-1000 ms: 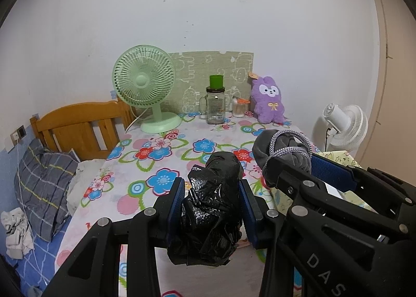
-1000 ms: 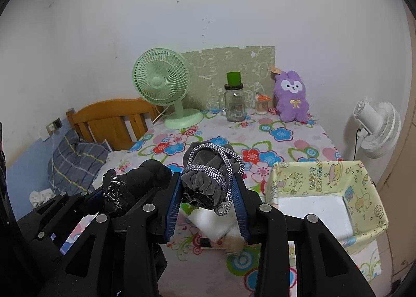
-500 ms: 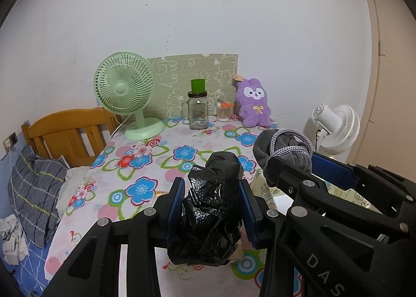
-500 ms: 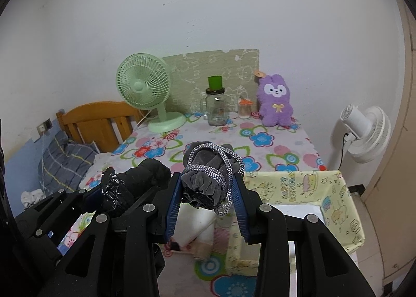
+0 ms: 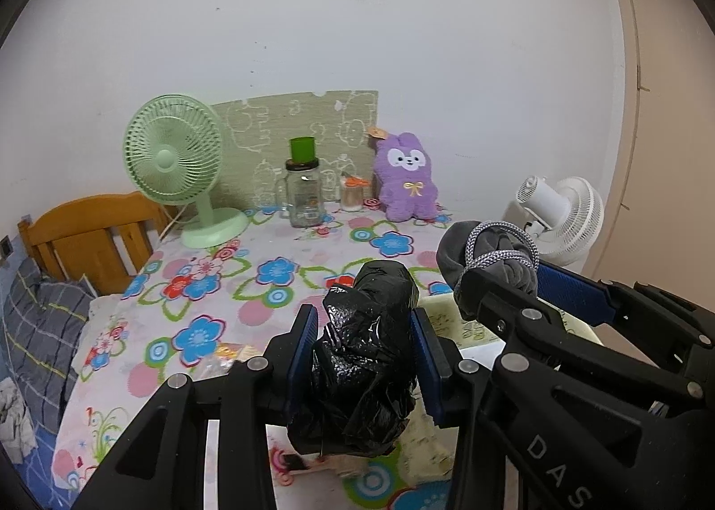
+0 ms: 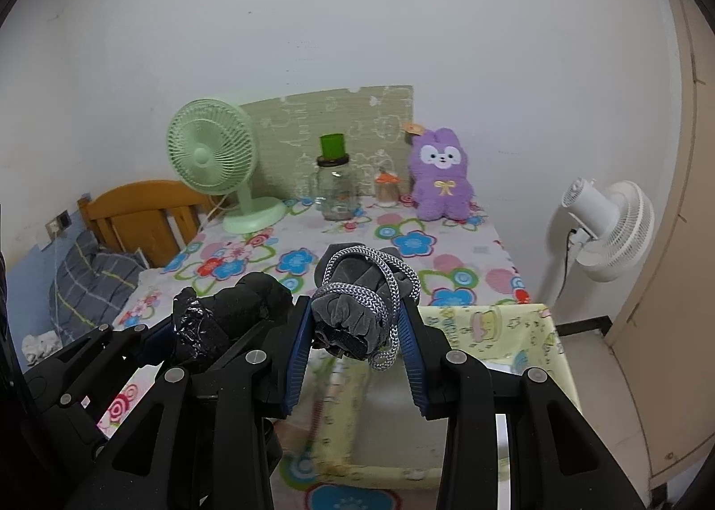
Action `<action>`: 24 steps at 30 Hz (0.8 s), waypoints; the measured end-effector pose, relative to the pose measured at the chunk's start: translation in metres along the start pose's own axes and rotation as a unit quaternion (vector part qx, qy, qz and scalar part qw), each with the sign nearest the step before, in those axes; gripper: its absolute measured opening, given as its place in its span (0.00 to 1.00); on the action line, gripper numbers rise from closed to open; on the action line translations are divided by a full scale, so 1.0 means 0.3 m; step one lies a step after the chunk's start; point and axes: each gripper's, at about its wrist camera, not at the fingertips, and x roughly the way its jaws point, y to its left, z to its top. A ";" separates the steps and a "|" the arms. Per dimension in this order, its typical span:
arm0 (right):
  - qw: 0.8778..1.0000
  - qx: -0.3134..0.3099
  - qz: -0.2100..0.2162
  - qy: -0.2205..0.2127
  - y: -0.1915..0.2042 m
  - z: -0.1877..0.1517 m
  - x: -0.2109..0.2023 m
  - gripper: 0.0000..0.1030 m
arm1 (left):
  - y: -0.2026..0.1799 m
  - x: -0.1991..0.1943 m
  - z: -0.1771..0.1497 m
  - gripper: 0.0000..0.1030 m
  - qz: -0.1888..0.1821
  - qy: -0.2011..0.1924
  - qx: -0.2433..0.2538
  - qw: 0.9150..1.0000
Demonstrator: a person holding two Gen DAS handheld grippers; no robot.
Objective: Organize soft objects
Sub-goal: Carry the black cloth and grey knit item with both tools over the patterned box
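Observation:
My left gripper [image 5: 364, 358] is shut on a crumpled black plastic bag [image 5: 364, 371] and holds it above the flowered table. It shows at the left in the right wrist view [image 6: 228, 322]. My right gripper [image 6: 357, 331] is shut on a grey fabric bundle wrapped in a grey-white cord [image 6: 362, 304]; it shows at the right in the left wrist view [image 5: 491, 259]. A yellow patterned fabric bin [image 6: 491, 326] stands open just under and right of the right gripper. A purple plush rabbit [image 6: 440, 181] sits at the back of the table.
A green desk fan [image 6: 214, 157], a glass jar with a green lid [image 6: 335, 188] and a small jar [image 6: 386, 188] stand along the back wall. A white fan [image 6: 607, 224] stands right of the table. A wooden bed frame [image 5: 85, 233] and checked pillow [image 5: 40, 331] are left.
Both grippers have moved right and a little back, each still holding its object. The yellow bin now lies directly under the right gripper; the table objects have shifted left in view.

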 end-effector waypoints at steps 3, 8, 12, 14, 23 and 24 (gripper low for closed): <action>1.000 0.004 -0.008 0.002 -0.036 -0.001 0.013 0.40 | -0.028 0.026 0.005 0.41 -0.006 0.003 0.004 1.000; 1.000 0.012 -0.019 0.006 -0.091 -0.005 0.035 0.40 | -0.077 0.071 0.013 0.41 -0.016 0.010 0.012 1.000; 0.999 0.018 -0.030 0.012 -0.128 -0.012 0.054 0.40 | -0.112 0.107 0.011 0.41 -0.026 0.019 0.019 0.999; 0.999 0.023 -0.035 0.016 -0.149 -0.018 0.065 0.40 | -0.129 0.126 0.009 0.41 -0.032 0.024 0.022 0.999; 0.997 0.046 -0.058 0.037 -0.236 -0.048 0.126 0.40 | -0.198 0.209 -0.008 0.42 -0.054 0.048 0.039 0.997; 0.996 0.048 -0.060 0.039 -0.244 -0.051 0.132 0.40 | -0.202 0.217 -0.011 0.43 -0.057 0.051 0.041 0.996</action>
